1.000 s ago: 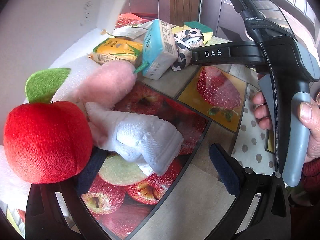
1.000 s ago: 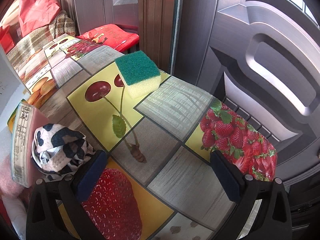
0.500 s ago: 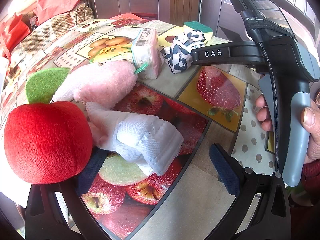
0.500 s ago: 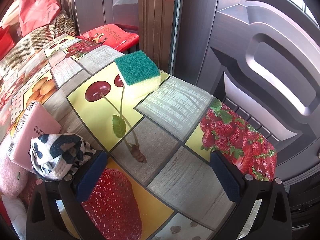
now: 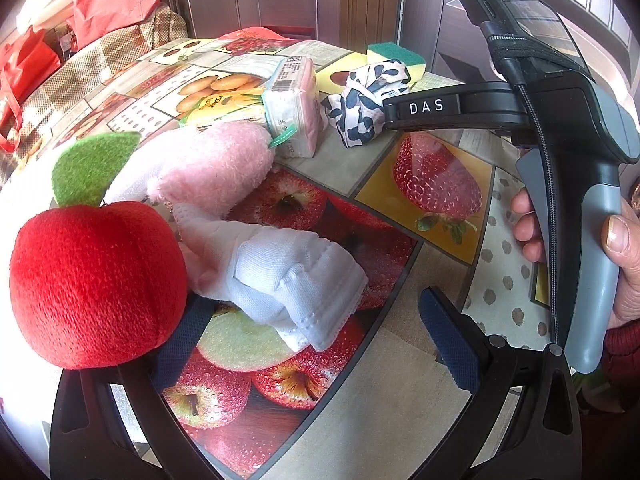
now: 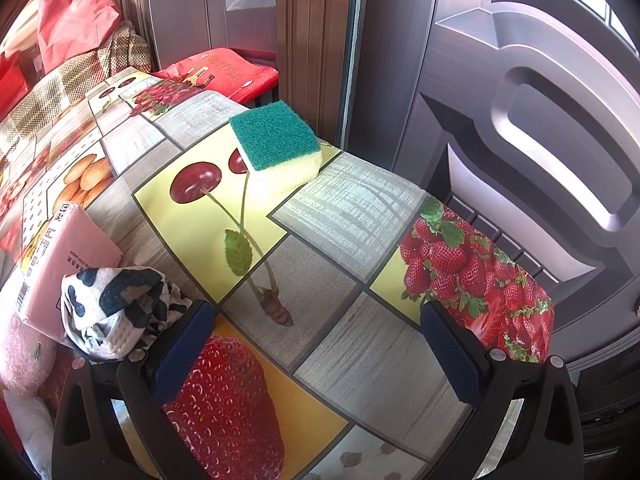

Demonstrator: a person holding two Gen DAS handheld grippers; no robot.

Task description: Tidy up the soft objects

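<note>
A red plush apple (image 5: 100, 280) with a green leaf (image 5: 92, 168) leans on the left finger of my open left gripper (image 5: 316, 344). A crumpled white cloth (image 5: 288, 276) lies just ahead, partly between the fingers, with a pink plush (image 5: 212, 168) behind it. Farther back are a pink tissue pack (image 5: 294, 108), a black-and-white cow-print cloth (image 5: 364, 100) and a green-topped sponge (image 5: 394, 54). My right gripper (image 6: 318, 354) is open with nothing in it; the cow-print cloth (image 6: 116, 308) touches its left finger and the sponge (image 6: 276, 148) sits ahead.
A fruit-print tablecloth (image 6: 360, 360) covers the round table, whose edge drops off at the right before a dark door (image 6: 520, 120). A hand holds the right gripper's handle (image 5: 592, 200). A yellow packet (image 5: 216, 108) lies beside the tissue pack. Red bags (image 5: 108, 0) sit at the back left.
A white surface that filled the upper left a second ago is gone. The tissue pack has tipped onto its side beside the cow-print cloth. Neither gripper has moved.
</note>
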